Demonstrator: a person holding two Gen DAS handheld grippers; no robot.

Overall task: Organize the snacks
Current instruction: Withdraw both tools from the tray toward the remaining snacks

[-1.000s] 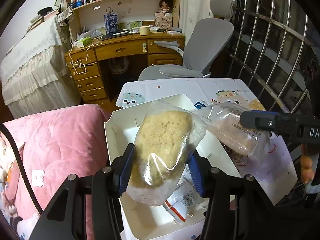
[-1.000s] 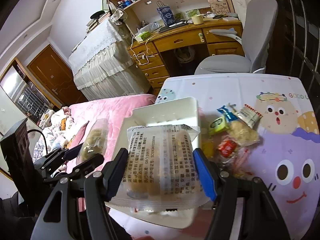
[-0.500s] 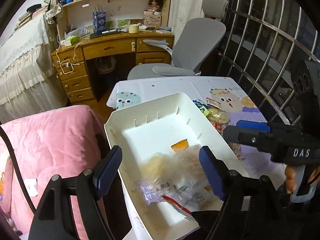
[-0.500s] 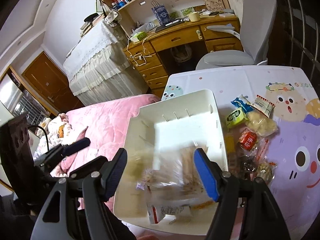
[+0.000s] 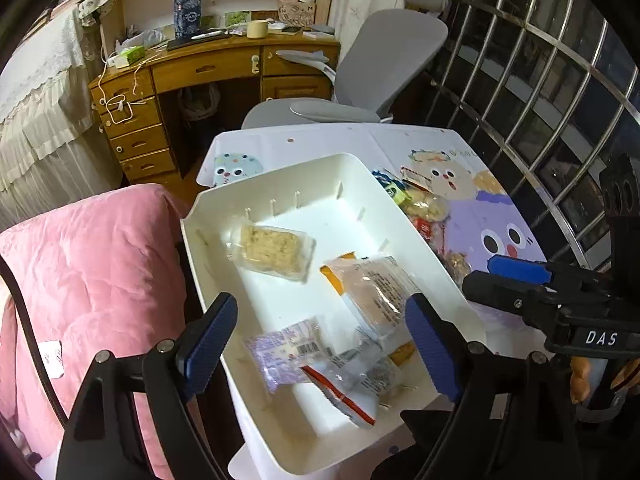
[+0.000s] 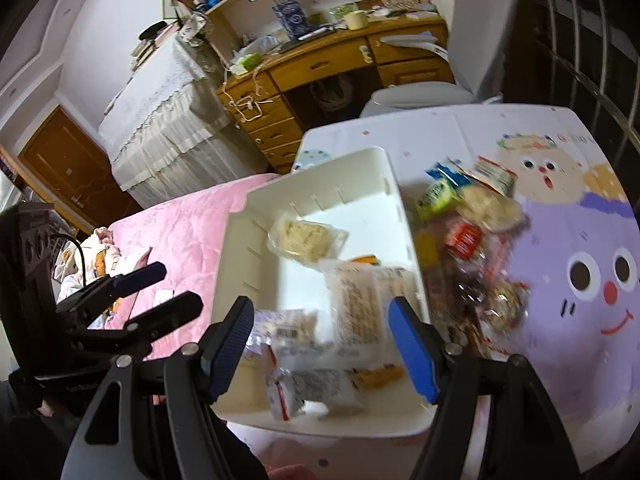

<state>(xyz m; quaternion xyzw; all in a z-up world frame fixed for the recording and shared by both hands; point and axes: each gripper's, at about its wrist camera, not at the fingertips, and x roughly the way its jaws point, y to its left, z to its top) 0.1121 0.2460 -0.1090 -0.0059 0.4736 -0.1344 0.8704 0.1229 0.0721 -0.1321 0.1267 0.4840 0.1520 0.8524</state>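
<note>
A white bin [image 5: 280, 184] sits on the table's left part and holds several packets. A crumbly cake packet [image 5: 272, 252] lies at its far left. A clear printed packet [image 5: 376, 292] lies right of it, with a purple packet [image 5: 280, 348] and a red-striped one [image 5: 344, 384] nearer. My left gripper [image 5: 320, 332] hovers over the bin's near end, its jaws opening with nothing between the pads. My right gripper [image 6: 320, 332] stands open and empty above the same end. Both dropped packets, the cake [image 6: 306, 240] and the printed one [image 6: 360, 304], also show from the right wrist. Loose snacks [image 6: 472, 240] lie beside the bin [image 6: 320, 176].
The table wears a cartoon cloth [image 5: 480, 208]. A pink quilt [image 5: 80, 264] lies left of the bin. Beyond the table stand a grey chair [image 5: 360, 80] and a cluttered wooden desk [image 5: 200, 72]. Window bars [image 5: 540, 80] run along the right.
Both grippers let go: the cake packet fell from the left and the printed packet from the right, and both now lie in the bin. The right gripper has come lower.
</note>
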